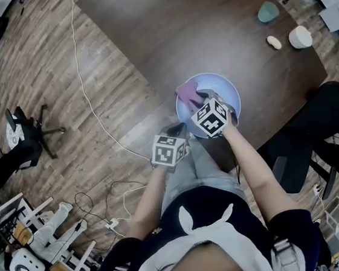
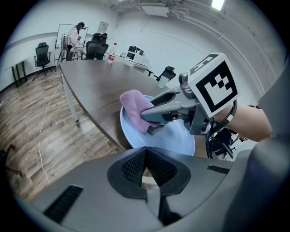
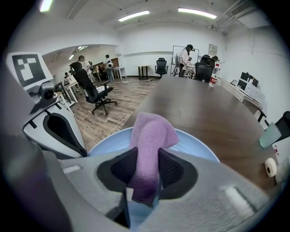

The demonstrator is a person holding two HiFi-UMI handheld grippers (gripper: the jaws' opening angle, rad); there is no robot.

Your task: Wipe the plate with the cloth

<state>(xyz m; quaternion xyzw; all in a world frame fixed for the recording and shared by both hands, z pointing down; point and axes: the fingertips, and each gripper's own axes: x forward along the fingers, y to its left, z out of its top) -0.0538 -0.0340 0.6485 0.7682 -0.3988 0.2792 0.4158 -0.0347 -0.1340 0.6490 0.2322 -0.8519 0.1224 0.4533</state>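
Pinching purple cloth (image 3: 152, 136) over plate (image 3: 195, 146), right gripper (image 3: 145, 158), left gripper (image 2: 146, 153) closed

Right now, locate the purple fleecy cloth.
Mid head view, the purple fleecy cloth is clamped in the right gripper over the round pale blue plate at the dark table's near edge.

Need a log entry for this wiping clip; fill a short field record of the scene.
surface: dark wooden table
plate: light blue, at table's near edge
cloth: pink, on the plate
right gripper: shut on cloth
left gripper: jaws together, holding nothing, by plate's near rim
also on table: white bowl, teal cup
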